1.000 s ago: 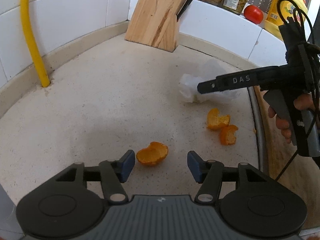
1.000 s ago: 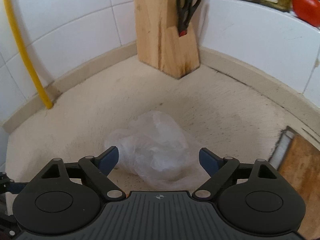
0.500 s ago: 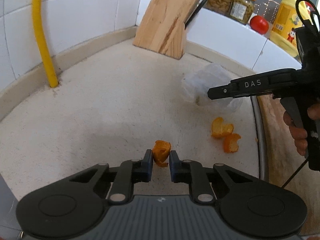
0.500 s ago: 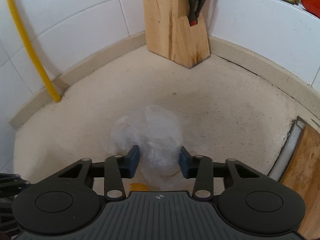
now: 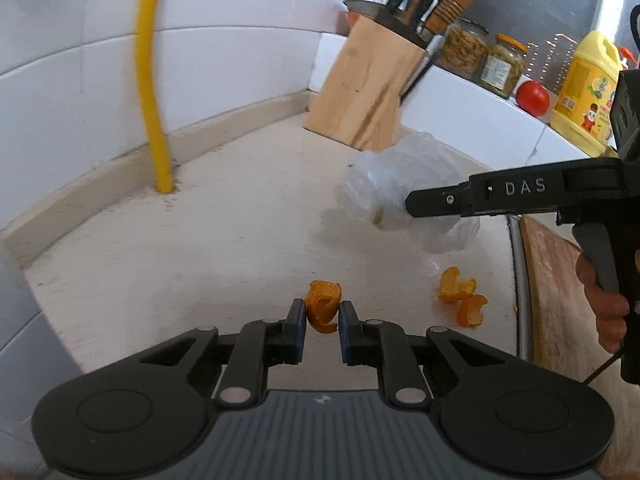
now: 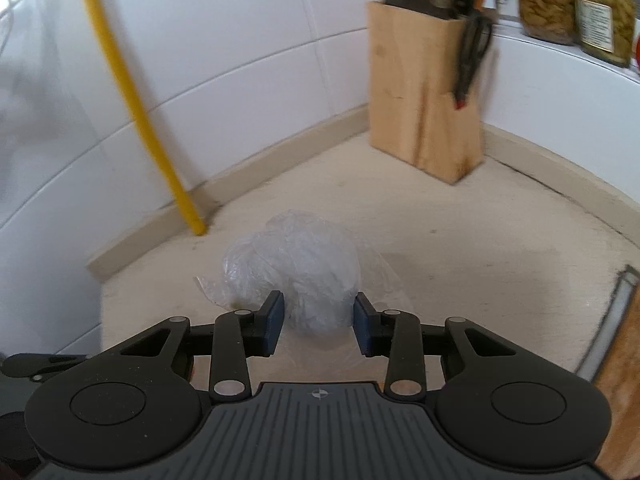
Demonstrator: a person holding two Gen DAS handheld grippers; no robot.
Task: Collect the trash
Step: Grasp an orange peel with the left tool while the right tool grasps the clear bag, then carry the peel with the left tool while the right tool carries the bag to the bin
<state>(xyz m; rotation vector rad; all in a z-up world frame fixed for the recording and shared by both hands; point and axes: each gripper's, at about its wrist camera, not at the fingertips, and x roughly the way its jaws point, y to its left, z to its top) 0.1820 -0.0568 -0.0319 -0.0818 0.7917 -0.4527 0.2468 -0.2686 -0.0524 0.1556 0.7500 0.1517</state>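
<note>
At the left gripper (image 5: 322,320): jaws drawn nearly together and pinching a curled orange piece of citrus peel (image 5: 323,307), no longer spread wide to either side of it as a second ago; peel squeezed upright between the blue pads and apparently raised off the speckled beige stone counter (image 5: 224,248). At the right gripper (image 6: 319,322): jaws at a middling width and closing on a crumpled clear plastic bag (image 6: 296,264), pads pressed into both its flanks, where a second ago stood wide open around it; in the left wrist view, carried clear of the counter with a shadow beneath. Both pieces of trash thus picked up within the last second and in the air, ready to carry to a bin, none in view. Further out, left lying on the counter: two more orange peel scraps (image 5: 460,296), just beside a wooden cutting board (image 5: 560,300), probably next to collect. Beyond, untouched, a pale wooden knife block (image 5: 364,92) in the tiled corner and a yellow pipe (image 5: 150,80) against the wall.
</note>
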